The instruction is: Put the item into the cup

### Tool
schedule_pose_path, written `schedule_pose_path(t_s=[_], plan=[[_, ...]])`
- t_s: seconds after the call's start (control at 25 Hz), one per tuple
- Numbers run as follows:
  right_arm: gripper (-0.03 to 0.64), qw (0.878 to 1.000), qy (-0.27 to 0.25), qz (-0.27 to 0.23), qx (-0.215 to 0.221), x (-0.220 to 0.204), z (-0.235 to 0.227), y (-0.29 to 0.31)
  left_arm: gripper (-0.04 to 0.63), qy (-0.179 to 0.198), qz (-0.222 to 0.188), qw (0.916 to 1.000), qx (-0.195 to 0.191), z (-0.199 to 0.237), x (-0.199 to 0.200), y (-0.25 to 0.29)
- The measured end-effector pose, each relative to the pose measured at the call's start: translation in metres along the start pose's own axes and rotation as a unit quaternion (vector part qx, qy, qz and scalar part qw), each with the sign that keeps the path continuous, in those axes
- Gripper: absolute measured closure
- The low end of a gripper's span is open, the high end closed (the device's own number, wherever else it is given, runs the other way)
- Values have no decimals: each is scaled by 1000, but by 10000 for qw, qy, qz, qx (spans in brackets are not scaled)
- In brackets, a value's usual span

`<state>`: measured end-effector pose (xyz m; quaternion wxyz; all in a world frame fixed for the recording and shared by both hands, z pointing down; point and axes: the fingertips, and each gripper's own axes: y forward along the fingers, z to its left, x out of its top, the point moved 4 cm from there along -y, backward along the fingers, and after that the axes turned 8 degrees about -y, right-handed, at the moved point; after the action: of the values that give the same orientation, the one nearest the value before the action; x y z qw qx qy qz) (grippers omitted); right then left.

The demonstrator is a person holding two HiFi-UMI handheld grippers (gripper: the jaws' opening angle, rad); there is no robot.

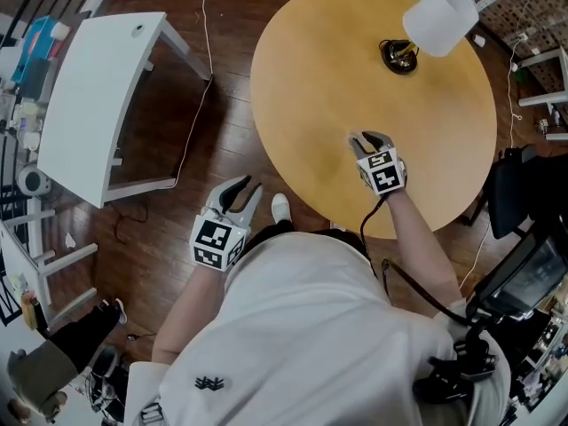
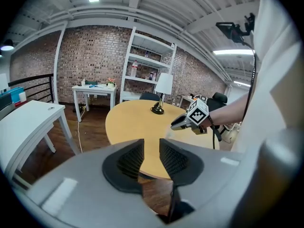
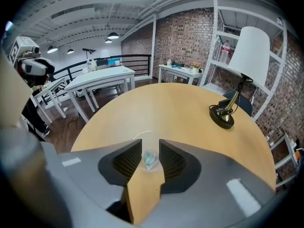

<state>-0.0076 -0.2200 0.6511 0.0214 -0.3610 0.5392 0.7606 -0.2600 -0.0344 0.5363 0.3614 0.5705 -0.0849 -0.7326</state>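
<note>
The small teal item (image 3: 149, 159) lies in the bottom of a clear cup (image 3: 134, 137). It is too small and crumpled to tell its long axis or which way it points. The cup stands mouth up on the round worktop (image 3: 180, 108), and its glassy wall is hard to trace. It sits in the gap of the right tongs (image 3: 150, 145), which are slightly apart. The left tongs (image 2: 151, 148) are also apart and empty, off the worktop's edge.
</note>
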Motion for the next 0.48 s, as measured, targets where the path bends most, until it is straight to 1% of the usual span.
schedule_pose_path(t_s=[0.32, 0.48], plan=[[508, 9998, 96, -131, -113, -1, 0, -12, 514, 85, 0, 9999, -122, -7, 0, 6], [511, 9994, 200, -238, -171, -4, -1, -29, 514, 158, 18, 9996, -222, -19, 1, 10]])
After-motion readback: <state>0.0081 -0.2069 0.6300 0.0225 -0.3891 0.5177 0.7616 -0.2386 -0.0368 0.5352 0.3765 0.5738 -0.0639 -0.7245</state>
